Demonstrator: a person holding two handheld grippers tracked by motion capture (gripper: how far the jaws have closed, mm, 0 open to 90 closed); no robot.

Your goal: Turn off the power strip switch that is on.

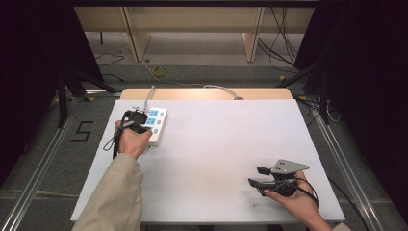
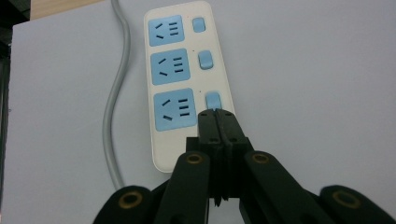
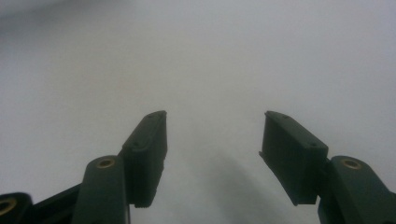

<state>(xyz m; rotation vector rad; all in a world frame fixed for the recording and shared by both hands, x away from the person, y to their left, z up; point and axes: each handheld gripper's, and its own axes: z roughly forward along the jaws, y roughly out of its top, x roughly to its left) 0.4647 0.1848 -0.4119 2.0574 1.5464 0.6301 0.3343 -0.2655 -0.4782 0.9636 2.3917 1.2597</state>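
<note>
A white table (image 1: 211, 159) stands on a grey floor strewn with cables. At the upper left of the high view lies a white power strip (image 1: 155, 124) with 3 blue sockets and 3 blue switches. The left gripper (image 2: 215, 113), jaws pressed together and holding nothing, has its tips at the nearest switch (image 2: 213, 100). The right gripper (image 1: 256, 176), jaws spread and empty, rests at lower right. Nothing steadies the strip, so an off-centre push could skid it or slip off the rocker.

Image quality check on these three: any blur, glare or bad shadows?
High view: even light, dark surroundings, power strip readable. Left gripper view: sharp on the strip, left gripper jaws crisp. Right gripper view: right gripper soft, table featureless, faint jaw shadows.
</note>
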